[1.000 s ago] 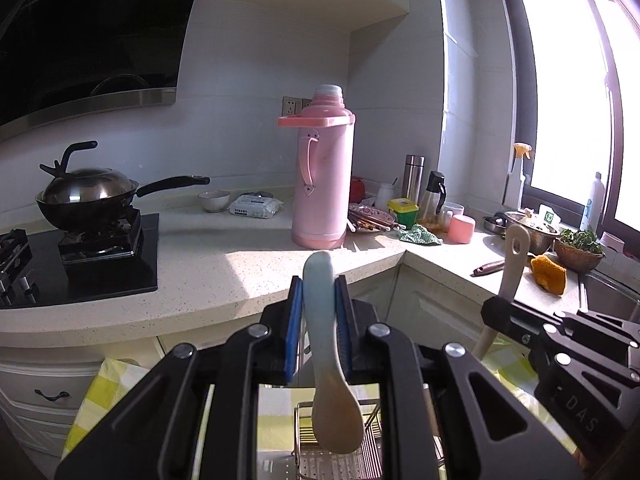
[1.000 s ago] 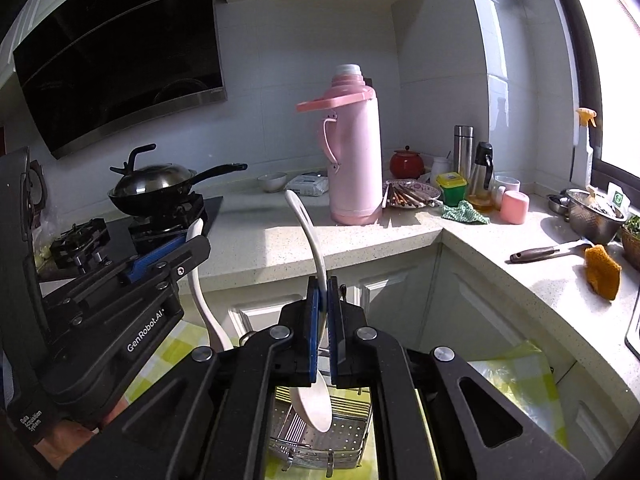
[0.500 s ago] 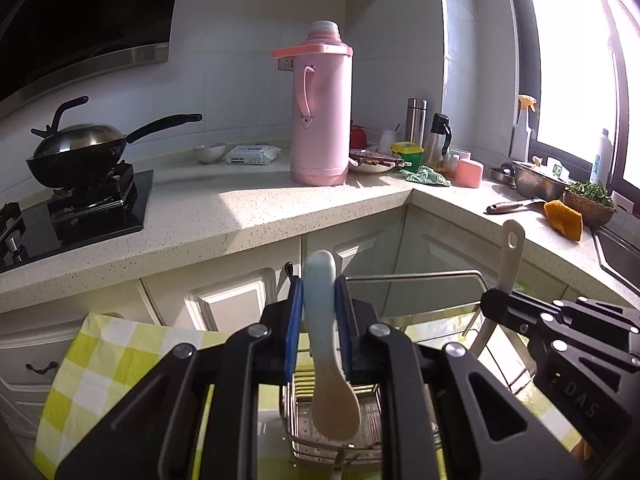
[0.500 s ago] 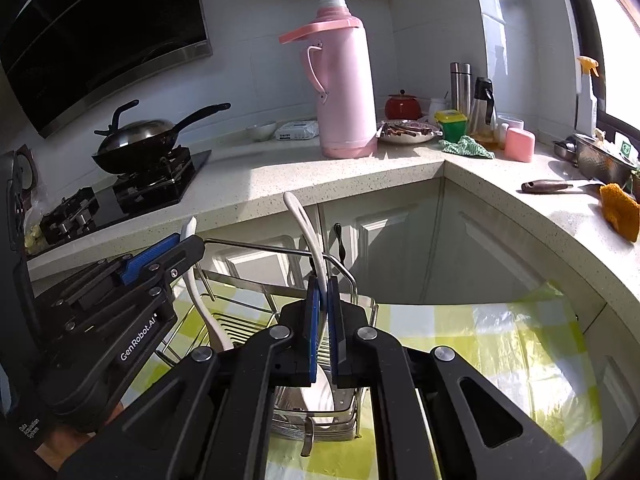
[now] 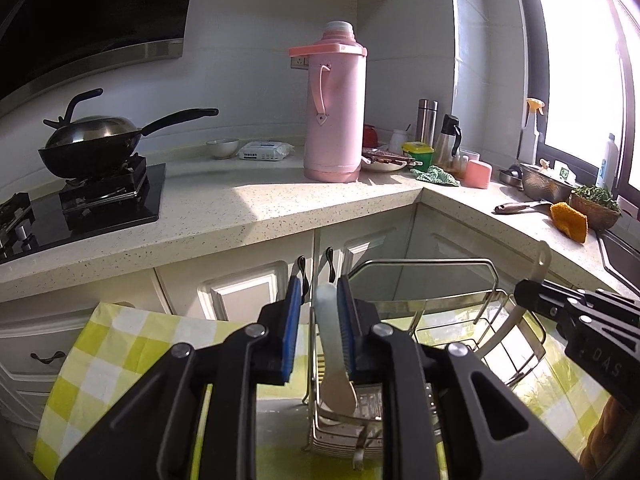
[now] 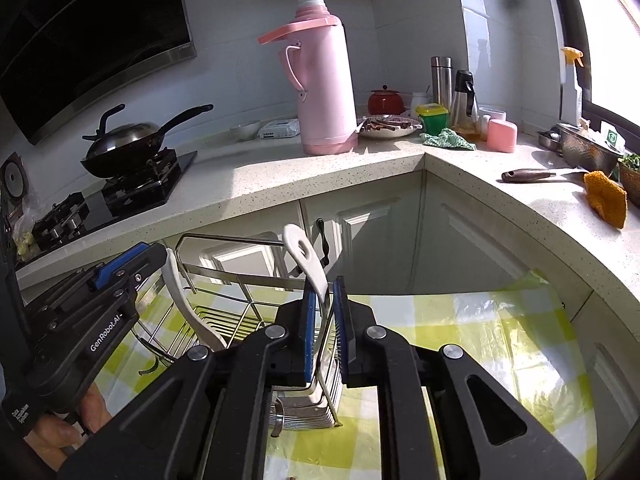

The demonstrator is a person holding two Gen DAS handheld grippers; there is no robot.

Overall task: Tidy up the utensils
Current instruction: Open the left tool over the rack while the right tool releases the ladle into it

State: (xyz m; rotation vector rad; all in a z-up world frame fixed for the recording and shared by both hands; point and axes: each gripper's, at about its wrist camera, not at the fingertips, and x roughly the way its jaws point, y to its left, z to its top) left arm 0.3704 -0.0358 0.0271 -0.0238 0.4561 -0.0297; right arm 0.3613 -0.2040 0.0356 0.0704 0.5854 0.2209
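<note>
Lowering both tools together, I had brought them from level with the counter (image 5: pixel 280 204) down over the wire utensil caddy (image 6: pixel 320 400) standing on the yellow checked cloth (image 6: pixel 500 360). My left hand-held gripper (image 5: pixel 318 332) was opening, its left blue pad now clear of the pale blue spoon (image 5: pixel 332 344), which leaned on the right pad with its bowl down inside the caddy. My right hand-held gripper (image 6: pixel 322 328) was opening too; a second ago its jaws were clamped on the white spatula (image 6: pixel 308 264), and now the handle stood loose between narrowly parted pads, tilted left, its lower end in the same caddy. I judged both utensils delivered and the release under way. What remained, I thought, was to widen each gripper further and lift straight out without snagging either handle, since either one could tip against the wire dish rack (image 5: pixel 460 280) behind.
</note>
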